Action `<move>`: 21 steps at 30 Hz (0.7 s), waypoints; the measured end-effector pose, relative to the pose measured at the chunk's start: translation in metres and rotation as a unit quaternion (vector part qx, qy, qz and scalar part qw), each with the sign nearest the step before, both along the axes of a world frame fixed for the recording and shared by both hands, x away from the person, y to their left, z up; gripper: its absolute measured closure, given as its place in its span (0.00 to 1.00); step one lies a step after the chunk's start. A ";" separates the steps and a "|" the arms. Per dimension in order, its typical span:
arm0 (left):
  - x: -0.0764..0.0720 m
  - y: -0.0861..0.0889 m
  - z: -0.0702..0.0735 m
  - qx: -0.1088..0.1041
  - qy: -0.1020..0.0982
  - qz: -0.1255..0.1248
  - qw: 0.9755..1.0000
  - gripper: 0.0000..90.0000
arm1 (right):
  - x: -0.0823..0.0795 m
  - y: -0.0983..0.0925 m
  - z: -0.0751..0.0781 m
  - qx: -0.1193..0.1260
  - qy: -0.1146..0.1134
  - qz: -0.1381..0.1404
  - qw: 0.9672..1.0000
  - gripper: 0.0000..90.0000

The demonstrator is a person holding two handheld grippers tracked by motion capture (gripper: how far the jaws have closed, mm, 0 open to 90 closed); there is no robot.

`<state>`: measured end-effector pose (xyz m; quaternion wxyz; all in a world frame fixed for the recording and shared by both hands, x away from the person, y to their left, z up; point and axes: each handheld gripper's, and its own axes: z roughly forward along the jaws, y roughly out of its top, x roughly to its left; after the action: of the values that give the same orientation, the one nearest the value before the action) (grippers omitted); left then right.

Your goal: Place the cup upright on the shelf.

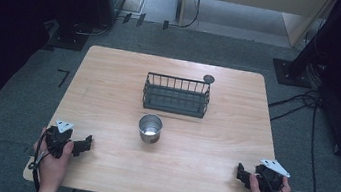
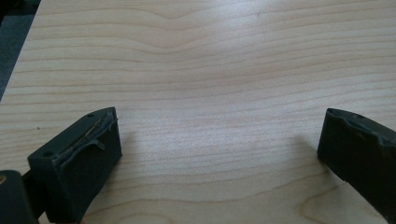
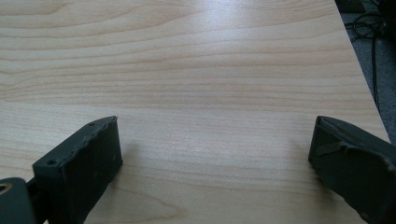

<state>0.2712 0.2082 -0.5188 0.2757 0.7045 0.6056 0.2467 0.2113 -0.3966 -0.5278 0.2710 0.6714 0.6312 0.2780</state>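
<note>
The left gripper [image 2: 219, 140] and right gripper [image 3: 215, 144] each had jaws spread wide, holding nothing, above the pale wooden worktop [image 1: 108, 92]. Well ahead, between both pairs of jaws, stood a round shiny metal cup [image 1: 150, 127], a dark wire basket [image 1: 176, 95] beyond it. Grey carpet [image 1: 16, 99] surrounded the worktop.

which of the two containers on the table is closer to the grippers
The metal cup: it stands nearer the person's edge, roughly midway between the two grippers, while the wire basket sits just behind it, farther up the table.
</note>
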 end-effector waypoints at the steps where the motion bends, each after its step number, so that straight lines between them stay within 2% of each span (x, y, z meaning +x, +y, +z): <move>1: 0.000 0.000 0.000 0.000 0.000 0.000 1.000 0.00 | 0.000 0.000 0.000 0.000 0.000 0.000 1.000 0.02; 11: 0.000 0.000 0.000 0.000 0.001 0.000 1.000 0.00 | 0.007 -0.003 0.001 0.006 0.004 0.006 1.000 0.01; 19: 0.001 0.001 0.000 0.000 0.001 0.003 1.000 0.00 | 0.012 0.008 0.021 0.019 -0.021 0.029 0.999 0.01; 21: 0.001 0.001 0.000 0.000 0.001 0.003 1.000 0.00 | 0.015 0.011 0.024 0.015 -0.025 0.034 0.999 0.01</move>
<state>0.2723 0.2093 -0.5187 0.2745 0.7032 0.6077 0.2467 0.2259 -0.3853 -0.5034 0.2674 0.6463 0.6424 0.3132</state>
